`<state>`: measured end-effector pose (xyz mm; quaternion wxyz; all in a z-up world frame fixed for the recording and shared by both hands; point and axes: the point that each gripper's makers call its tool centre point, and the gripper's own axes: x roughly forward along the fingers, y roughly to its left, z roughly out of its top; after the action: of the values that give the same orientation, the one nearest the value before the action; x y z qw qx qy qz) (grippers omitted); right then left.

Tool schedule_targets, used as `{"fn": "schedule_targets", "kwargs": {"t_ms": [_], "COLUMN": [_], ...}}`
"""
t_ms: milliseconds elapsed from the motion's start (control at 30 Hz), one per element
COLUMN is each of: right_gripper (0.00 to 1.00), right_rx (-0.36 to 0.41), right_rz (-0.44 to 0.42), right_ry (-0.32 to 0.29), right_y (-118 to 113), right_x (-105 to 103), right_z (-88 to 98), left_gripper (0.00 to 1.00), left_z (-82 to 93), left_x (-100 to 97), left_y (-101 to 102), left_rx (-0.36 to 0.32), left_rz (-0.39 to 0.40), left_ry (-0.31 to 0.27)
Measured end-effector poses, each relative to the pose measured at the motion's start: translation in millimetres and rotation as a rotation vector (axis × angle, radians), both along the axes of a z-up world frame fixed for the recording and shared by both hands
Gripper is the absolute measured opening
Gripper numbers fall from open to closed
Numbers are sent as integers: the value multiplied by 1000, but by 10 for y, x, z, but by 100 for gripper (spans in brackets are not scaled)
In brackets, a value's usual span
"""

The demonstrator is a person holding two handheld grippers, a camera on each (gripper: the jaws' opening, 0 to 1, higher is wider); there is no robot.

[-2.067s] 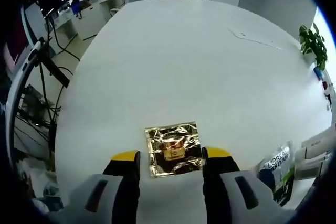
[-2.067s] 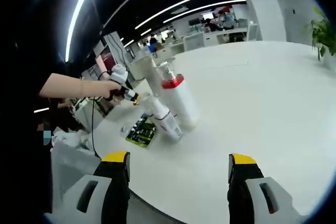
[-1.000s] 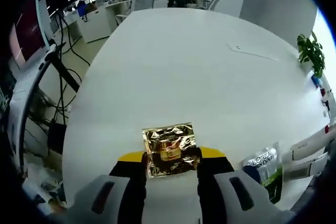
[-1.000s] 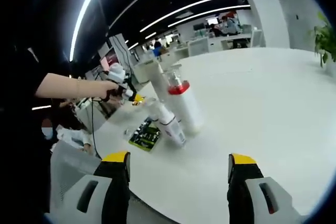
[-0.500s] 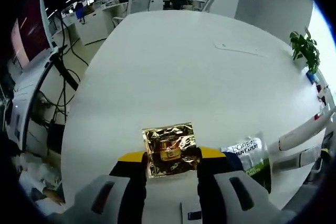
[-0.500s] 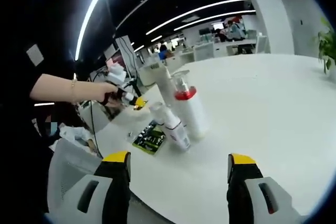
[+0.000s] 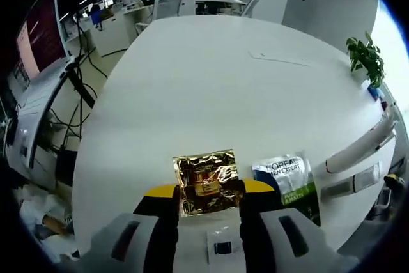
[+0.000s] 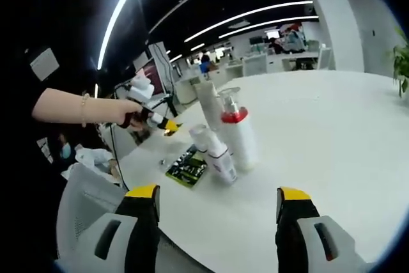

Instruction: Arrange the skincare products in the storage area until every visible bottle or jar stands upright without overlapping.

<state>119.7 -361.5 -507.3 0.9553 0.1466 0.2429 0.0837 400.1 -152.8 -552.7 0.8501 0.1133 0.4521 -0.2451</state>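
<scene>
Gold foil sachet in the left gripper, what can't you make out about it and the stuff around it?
- Gold foil sachet, left gripper view: label too small and crinkled to read; lower edge hidden between the jaws.
- Green sachet: lower corner hidden behind the jaw.
- White tubes: cut off by the edge.

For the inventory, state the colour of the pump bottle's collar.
Red, on a white pump bottle; clearest in the right gripper view.
</scene>
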Motion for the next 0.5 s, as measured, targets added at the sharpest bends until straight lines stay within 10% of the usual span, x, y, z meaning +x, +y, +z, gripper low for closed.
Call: {"fn": "schedule_targets", "kwargs": {"t_ms": [500], "right_gripper": [76], "right_rx": [-8], "right_rz": [18], "right_ry": [5], "right_y": [45], "right_x": [-32], "right_z": [-7], "left_gripper": [33], "left_z": [-111], "left_x": [-195], "left_y": [14], "left_rx": [6], "left_rz": [-17], "left_ry": [24]}}
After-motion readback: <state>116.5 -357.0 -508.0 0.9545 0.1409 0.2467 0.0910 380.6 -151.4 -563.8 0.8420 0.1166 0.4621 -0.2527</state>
